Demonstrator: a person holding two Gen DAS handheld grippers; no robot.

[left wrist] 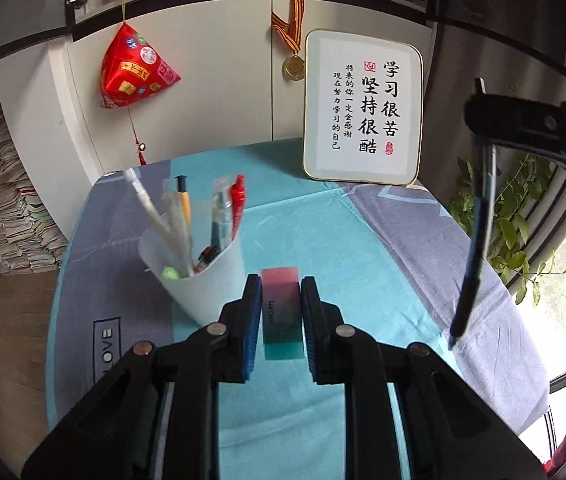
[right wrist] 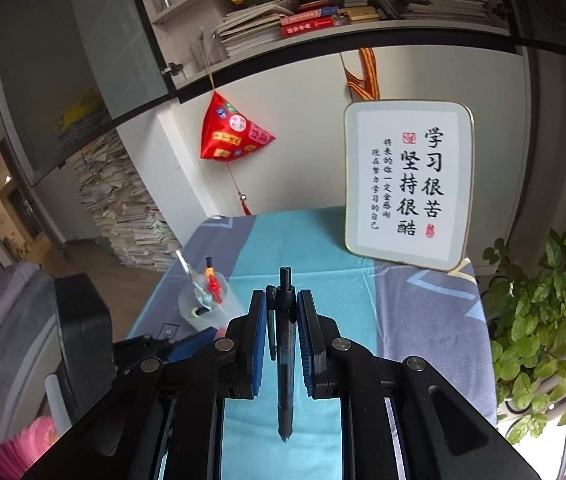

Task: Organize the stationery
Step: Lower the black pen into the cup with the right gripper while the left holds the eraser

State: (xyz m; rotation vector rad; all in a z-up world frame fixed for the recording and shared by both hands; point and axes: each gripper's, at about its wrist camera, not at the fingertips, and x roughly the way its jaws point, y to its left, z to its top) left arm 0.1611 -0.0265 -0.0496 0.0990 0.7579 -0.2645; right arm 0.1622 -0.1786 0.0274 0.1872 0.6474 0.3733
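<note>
left gripper (left wrist: 281,312) narrow, blue pads pinching a pink-to-teal gradient rectangular eraser (left wrist: 282,312) above the blue patterned tablecloth (left wrist: 323,232), just beside the translucent white pen cup (left wrist: 199,276), right gripper (right wrist: 281,320) clamped on a dark blue retractable pen (right wrist: 285,352), tip hanging down

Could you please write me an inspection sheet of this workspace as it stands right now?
Surface: table under a teal and grey cloth.
Job's things: pale pen cup stands upright with several pens in it; a pink-to-teal eraser; a dark blue pen.
Clutter: nothing seen loose on the cloth.
Grippers: left tool shut on the eraser, lifted clear of the cloth; right tool shut on the dark blue pen, tip down.
Cables: nothing seen.
Surroundings: framed calligraphy sign at the back, red hanging ornament, medal, book stacks, leafy plant.
</note>
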